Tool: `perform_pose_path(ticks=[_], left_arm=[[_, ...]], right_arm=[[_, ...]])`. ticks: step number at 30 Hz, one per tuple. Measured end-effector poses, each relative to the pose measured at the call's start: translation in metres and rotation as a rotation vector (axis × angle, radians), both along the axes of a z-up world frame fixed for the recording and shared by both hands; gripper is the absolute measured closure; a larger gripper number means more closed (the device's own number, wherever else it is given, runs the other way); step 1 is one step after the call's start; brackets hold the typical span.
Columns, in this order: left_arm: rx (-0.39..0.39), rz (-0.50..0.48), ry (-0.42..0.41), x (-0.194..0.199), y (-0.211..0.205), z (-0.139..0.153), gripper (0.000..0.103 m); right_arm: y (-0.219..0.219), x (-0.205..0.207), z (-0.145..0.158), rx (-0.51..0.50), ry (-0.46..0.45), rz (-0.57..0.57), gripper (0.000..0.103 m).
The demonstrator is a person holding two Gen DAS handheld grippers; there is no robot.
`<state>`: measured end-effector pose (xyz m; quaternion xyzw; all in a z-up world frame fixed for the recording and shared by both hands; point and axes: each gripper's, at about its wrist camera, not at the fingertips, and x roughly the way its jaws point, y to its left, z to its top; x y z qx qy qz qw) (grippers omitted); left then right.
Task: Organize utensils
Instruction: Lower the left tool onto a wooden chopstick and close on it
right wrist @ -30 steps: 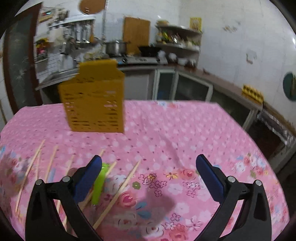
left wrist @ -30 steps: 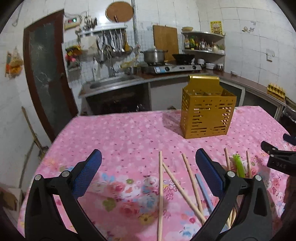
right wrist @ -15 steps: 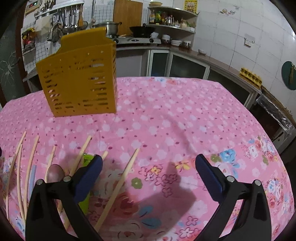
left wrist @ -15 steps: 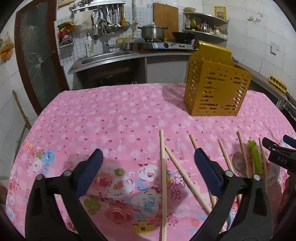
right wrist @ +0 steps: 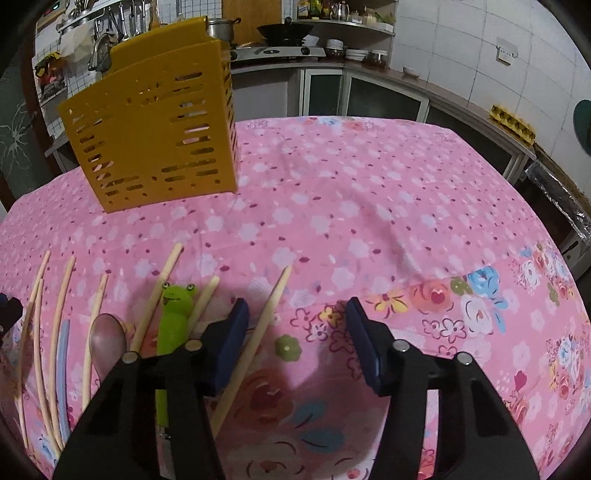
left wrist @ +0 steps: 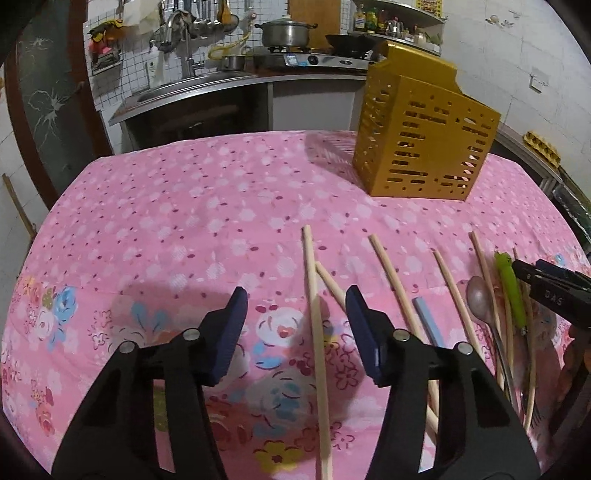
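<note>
A yellow slotted utensil holder (left wrist: 421, 140) stands upright at the far side of the pink floral tablecloth; it also shows in the right wrist view (right wrist: 155, 125). Several wooden chopsticks (left wrist: 316, 332) lie loose on the cloth, with a spoon (left wrist: 480, 299), a green frog-handled utensil (right wrist: 173, 317) and a blue stick (left wrist: 428, 325). My left gripper (left wrist: 295, 332) is open and empty, low over the cloth, one chopstick between its jaws. My right gripper (right wrist: 295, 339) is open and empty, a chopstick (right wrist: 258, 339) by its left finger. Its tip shows in the left wrist view (left wrist: 554, 288).
The table's far edge (left wrist: 221, 136) meets a kitchen counter with a sink (left wrist: 184, 85) and a stove with a pot (left wrist: 286, 33). A cabinet run (right wrist: 369, 92) and a shelf stand behind the table on the right.
Both grippers have come down and forward toward the cloth. Their jaws have narrowed from wide open to partly open. The holder and utensils have not moved.
</note>
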<state>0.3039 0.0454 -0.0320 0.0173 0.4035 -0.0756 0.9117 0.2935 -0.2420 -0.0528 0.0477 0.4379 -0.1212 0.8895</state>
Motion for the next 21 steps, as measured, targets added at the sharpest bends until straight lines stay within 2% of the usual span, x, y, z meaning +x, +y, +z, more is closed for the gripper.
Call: perform_pose_path(ticks=[1,5,9,14,17,21], left_arm=[[0.005,-0.009,0.001,0.000,-0.002,0.000,0.051],[0.016,-0.027,0.036,0.001,-0.007,-0.006,0.070],[0.011,-0.026,0.055,0.004,-0.006,-0.009,0.074],[-0.014,-0.011,0.089,0.011,-0.002,-0.013,0.083],[-0.011,-0.006,0.099,0.016,-0.002,-0.013,0.084],[-0.013,-0.009,0.103,0.018,-0.004,-0.011,0.084]], right_arm=[[0.000,0.001,-0.001,0.006,0.002,0.002,0.052],[0.000,0.003,-0.001,0.023,0.009,0.010,0.061],[0.005,0.004,-0.001,0.009,0.009,0.040,0.070],[0.012,0.009,0.000,-0.005,0.022,0.098,0.088],[0.013,0.015,0.000,-0.011,0.029,0.124,0.089],[0.009,0.025,0.000,0.007,0.042,0.173,0.095]])
